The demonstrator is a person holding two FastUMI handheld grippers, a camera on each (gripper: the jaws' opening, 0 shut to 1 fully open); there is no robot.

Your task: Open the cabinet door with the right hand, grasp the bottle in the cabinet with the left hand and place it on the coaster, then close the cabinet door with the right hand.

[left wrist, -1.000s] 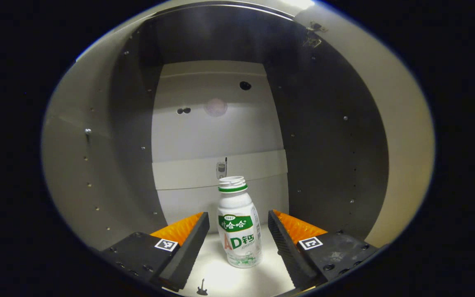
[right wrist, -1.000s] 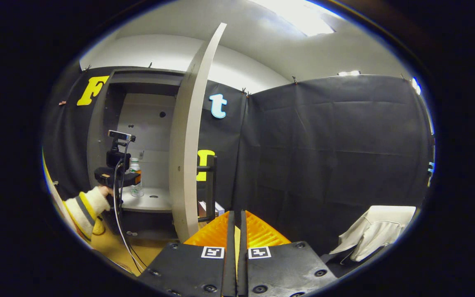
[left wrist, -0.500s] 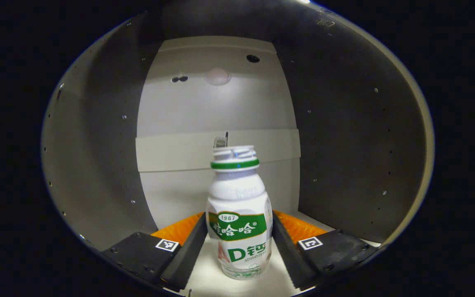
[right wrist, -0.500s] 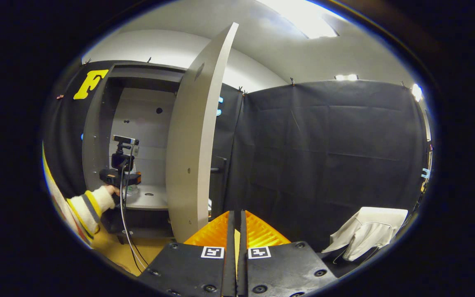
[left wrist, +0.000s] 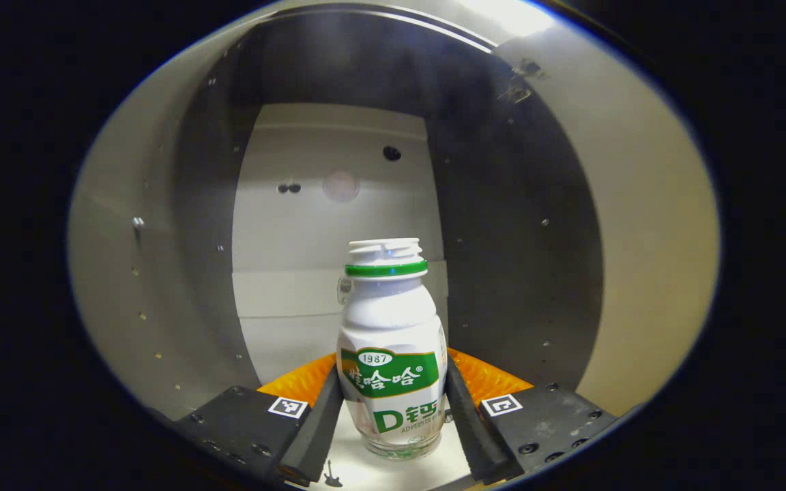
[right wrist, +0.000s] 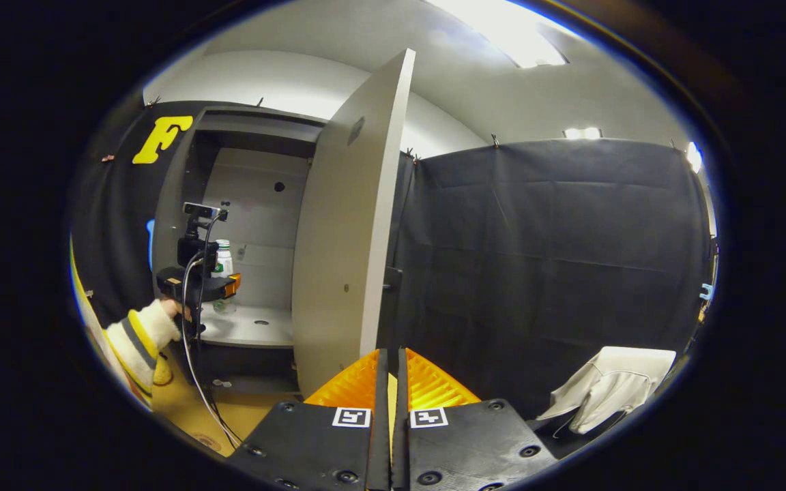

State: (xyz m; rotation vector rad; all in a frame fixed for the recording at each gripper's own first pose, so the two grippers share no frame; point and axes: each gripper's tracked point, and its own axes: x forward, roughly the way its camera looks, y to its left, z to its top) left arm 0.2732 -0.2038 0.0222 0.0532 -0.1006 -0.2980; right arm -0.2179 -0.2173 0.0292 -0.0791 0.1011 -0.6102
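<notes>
Grey cabinet walls [left wrist: 161, 273] surround my left claw [left wrist: 393, 402], clenched on the small uncapped plastic drink bottle [left wrist: 390, 341] at its label; I judge it light, crushable and slick. Farther right, my right claw [right wrist: 390, 382] is clenched empty beside the open door [right wrist: 345, 239].

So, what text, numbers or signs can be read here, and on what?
Label on the bottle: brand print and a number, not quoted here; the fine print below is too small to read.
On the left gripper and right gripper: square coded tags, patterns only, no words.
</notes>
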